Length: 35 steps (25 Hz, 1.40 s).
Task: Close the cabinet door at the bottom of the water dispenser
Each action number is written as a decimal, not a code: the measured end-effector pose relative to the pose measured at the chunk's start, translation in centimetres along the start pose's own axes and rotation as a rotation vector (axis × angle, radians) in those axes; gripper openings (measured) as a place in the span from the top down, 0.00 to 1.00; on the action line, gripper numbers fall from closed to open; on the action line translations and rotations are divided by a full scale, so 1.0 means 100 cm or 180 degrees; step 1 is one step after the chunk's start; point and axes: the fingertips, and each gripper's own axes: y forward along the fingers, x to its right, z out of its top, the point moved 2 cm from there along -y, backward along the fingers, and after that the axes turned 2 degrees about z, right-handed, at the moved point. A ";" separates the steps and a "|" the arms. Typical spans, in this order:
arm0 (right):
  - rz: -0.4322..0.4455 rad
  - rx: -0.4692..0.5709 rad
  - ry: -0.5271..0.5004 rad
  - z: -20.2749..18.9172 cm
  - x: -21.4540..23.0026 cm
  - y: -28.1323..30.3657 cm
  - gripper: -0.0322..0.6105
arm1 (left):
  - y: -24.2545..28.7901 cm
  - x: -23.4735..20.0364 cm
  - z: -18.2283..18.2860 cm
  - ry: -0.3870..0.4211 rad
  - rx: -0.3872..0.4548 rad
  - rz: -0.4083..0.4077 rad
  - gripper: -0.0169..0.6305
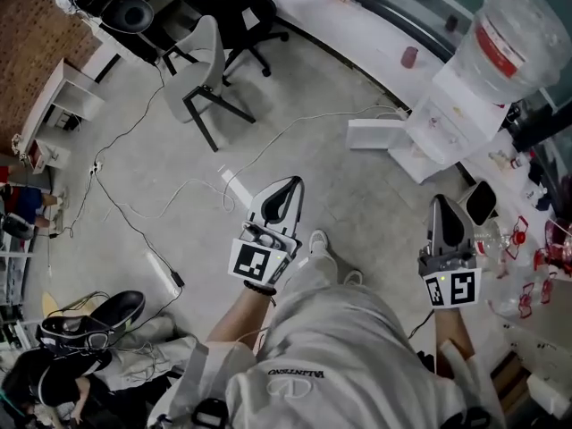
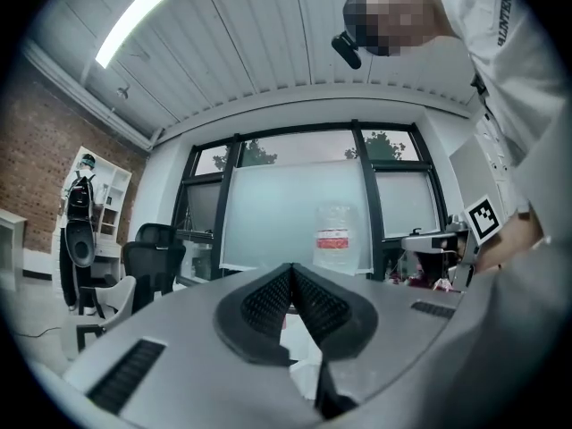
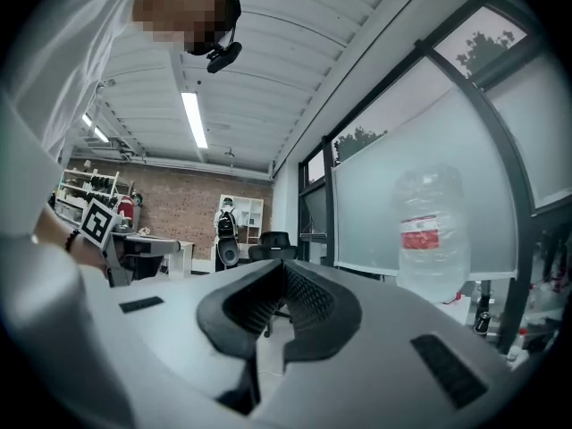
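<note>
My left gripper (image 1: pixel 288 190) is clenched and empty, well short of the water dispenser (image 1: pixel 442 123). The cabinet door (image 1: pixel 375 136) juts open at the dispenser's base. I judge it a light, stiff hinged panel, best pushed at its free edge. My right gripper (image 1: pixel 445 206), likewise clenched and empty, is nearer the dispenser.

This is an office-like workroom. In the head view, a black swivel chair (image 1: pixel 241 7) and a grey chair (image 1: pixel 201 61) stand at eleven o'clock beside a long white desk (image 1: pixel 357 34). A water dispenser (image 1: pixel 438 123) stands at two o'clock. A power strip (image 1: pixel 163 272) lies on the concrete floor (image 1: pixel 357 204) at eight o'clock. The gripper views show a brick wall (image 3: pixel 170 206) and a ceiling strip light (image 2: pixel 132 21).
</note>
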 end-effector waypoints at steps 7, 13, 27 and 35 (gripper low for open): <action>-0.0204 -0.0030 -0.0025 -0.007 -0.006 0.058 0.92 | 0.053 -0.051 -0.008 -0.0013 0.0008 -0.0322 0.97; -0.0284 -0.0075 -0.0007 -0.012 -0.002 0.082 0.92 | 0.089 -0.067 -0.013 -0.0086 0.0000 -0.0474 0.97; 0.0079 -0.0098 -0.0032 -0.056 0.070 0.128 0.92 | 0.169 -0.030 -0.068 -0.0073 -0.0165 -0.0586 0.97; 0.0152 -0.0027 -0.0075 -0.212 0.104 0.193 0.92 | 0.223 -0.054 -0.235 0.0056 -0.0172 -0.0700 0.97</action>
